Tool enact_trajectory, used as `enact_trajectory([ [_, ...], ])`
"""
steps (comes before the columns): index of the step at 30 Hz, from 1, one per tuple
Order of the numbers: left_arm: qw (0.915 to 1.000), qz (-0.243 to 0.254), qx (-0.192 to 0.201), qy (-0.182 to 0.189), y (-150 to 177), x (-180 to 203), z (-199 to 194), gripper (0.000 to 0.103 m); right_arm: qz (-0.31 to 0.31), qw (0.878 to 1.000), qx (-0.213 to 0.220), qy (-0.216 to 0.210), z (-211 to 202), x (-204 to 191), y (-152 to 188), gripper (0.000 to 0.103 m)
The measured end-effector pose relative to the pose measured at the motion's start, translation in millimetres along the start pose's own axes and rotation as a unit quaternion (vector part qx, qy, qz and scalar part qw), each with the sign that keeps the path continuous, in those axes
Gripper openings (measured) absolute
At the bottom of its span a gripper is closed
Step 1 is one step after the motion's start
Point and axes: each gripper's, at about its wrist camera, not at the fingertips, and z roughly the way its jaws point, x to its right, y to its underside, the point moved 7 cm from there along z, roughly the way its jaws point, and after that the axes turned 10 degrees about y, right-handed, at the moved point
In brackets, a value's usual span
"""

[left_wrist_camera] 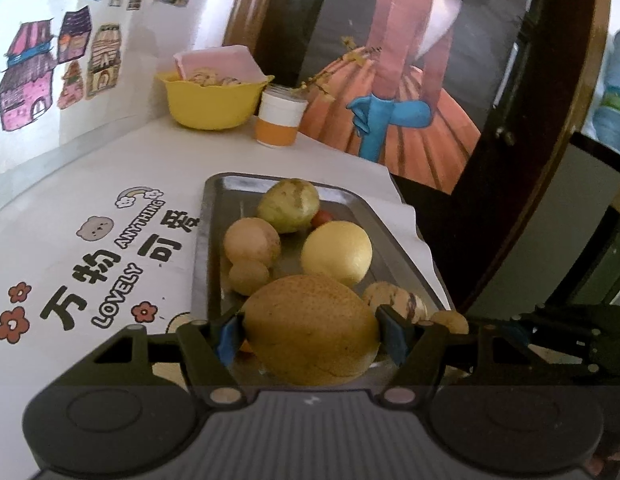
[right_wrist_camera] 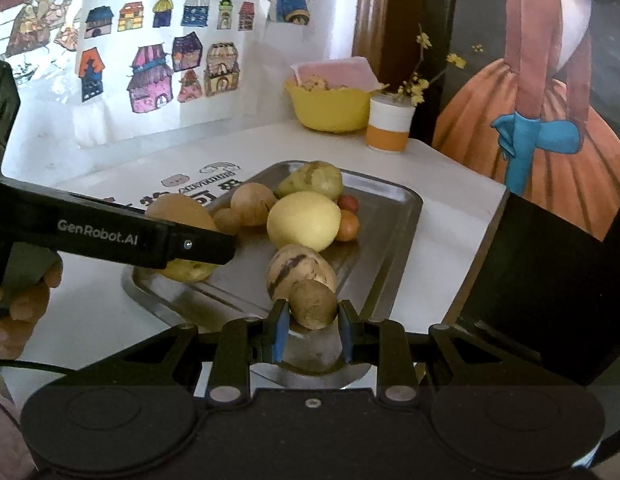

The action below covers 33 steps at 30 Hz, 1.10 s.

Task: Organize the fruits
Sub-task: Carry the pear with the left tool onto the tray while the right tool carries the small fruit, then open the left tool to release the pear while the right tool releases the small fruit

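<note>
A metal tray (left_wrist_camera: 209, 216) on the white table holds several fruits. My left gripper (left_wrist_camera: 310, 336) is shut on a large brown-yellow pear (left_wrist_camera: 310, 340) at the tray's near end, its blue pads (left_wrist_camera: 227, 340) pressed on both sides. Beyond it lie a yellow fruit (left_wrist_camera: 336, 252), a green pear (left_wrist_camera: 288, 205) and two tan round fruits (left_wrist_camera: 252, 240). In the right wrist view, my right gripper (right_wrist_camera: 313, 330) is shut on a small brown fruit (right_wrist_camera: 313, 304) at the tray's (right_wrist_camera: 406, 208) near edge, just in front of a striped fruit (right_wrist_camera: 298, 270). The left gripper (right_wrist_camera: 190, 244) appears there too, over the pear (right_wrist_camera: 178, 210).
A yellow bowl (left_wrist_camera: 208, 104) and an orange-and-white cup (left_wrist_camera: 278, 120) with a twig stand at the back of the table. A large framed painting (left_wrist_camera: 410, 80) leans behind. The table edge (right_wrist_camera: 482, 240) drops off right of the tray. A hand (right_wrist_camera: 26, 300) holds the left gripper.
</note>
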Motion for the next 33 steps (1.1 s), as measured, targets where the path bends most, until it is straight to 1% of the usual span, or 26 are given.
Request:
enact_trajectory([
  [6, 0.9997, 0.018, -0.016, 0.000, 4, 1, 4, 0.072, 0.020, 1.000, -0.002, 0.005, 4, 0, 5, 0.028],
  [12, 0.9985, 0.048, -0.028, 0.004, 4, 4, 6, 0.073, 0.031, 0.999, -0.003, 0.014, 7, -4, 9, 0.028],
  [19, 0.9935, 0.106, -0.041, 0.001, 12, 12, 7, 0.073, 0.041, 0.999, -0.004, 0.031, 9, -8, 16, 0.028],
  [21, 0.9925, 0.114, -0.044, 0.001, 13, 13, 7, 0.073, 0.046, 0.998, -0.001, 0.034, 8, -8, 16, 0.028],
  [25, 0.9924, 0.113, -0.049, 0.002, 12, 12, 8, 0.073, 0.052, 0.998, 0.004, 0.041, 7, -9, 18, 0.030],
  [28, 0.9920, 0.115, -0.052, 0.000, 13, 12, 7, 0.073, 0.062, 0.997, 0.010, 0.046, 5, -7, 19, 0.033],
  [30, 0.9924, 0.114, -0.047, 0.001, 13, 12, 6, 0.074, 0.069, 0.996, 0.016, 0.049, 2, -7, 20, 0.040],
  [33, 0.9953, 0.087, -0.043, 0.006, 10, 7, 5, 0.076, 0.071, 0.996, 0.027, 0.057, -3, -8, 19, 0.048],
])
